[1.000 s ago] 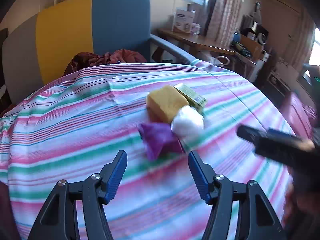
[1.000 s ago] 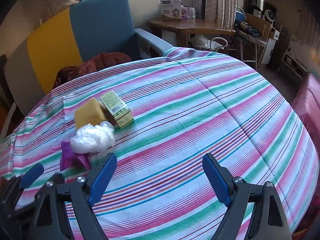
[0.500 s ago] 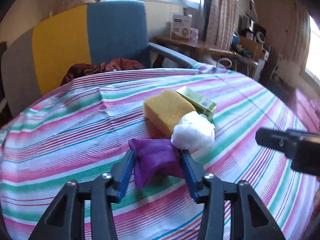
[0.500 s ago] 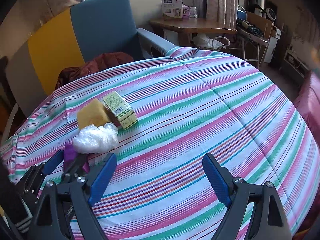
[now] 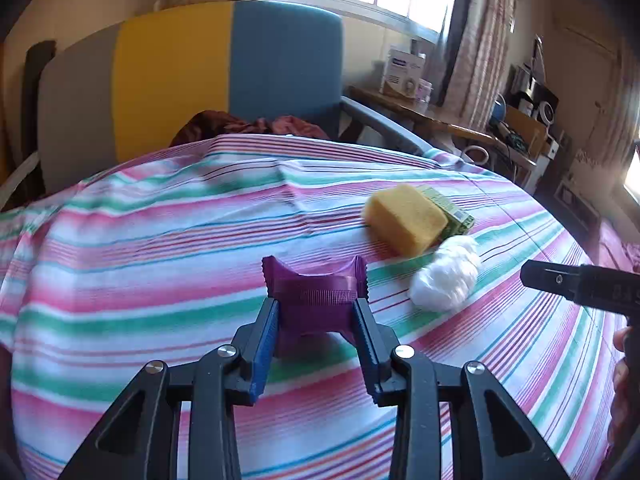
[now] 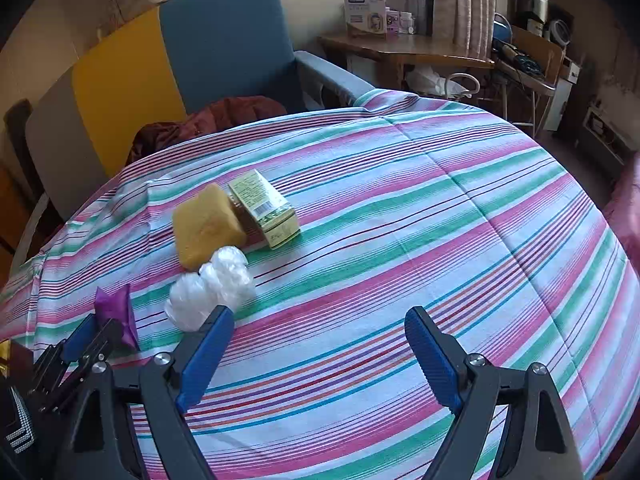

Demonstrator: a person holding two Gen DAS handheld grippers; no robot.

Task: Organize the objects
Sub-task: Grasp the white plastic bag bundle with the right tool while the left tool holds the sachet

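My left gripper (image 5: pixel 316 312) is shut on a purple packet (image 5: pixel 316 294), pinching its middle just above the striped tablecloth (image 5: pixel 160 260). The packet also shows in the right wrist view (image 6: pixel 116 306), held in the left gripper (image 6: pixel 94 332). A yellow sponge (image 5: pixel 406 220), a green box (image 5: pixel 452 212) and a white crumpled plastic ball (image 5: pixel 446 276) lie together to the right of it. My right gripper (image 6: pixel 320 344) is open and empty over the cloth, its left finger beside the plastic ball (image 6: pixel 212 290). The sponge (image 6: pixel 206 226) and the box (image 6: pixel 266 208) lie beyond it.
A grey, yellow and blue armchair (image 5: pixel 192 76) stands behind the table with dark red cloth (image 5: pixel 248 126) on its seat. A wooden side table (image 6: pixel 404 50) with boxes stands at the back right. The right gripper shows at the right edge of the left wrist view (image 5: pixel 580 284).
My left gripper moved forward around the purple packet, shut on it and carried it left, away from the sponge and the plastic ball. The right gripper stayed open and shifted slightly.
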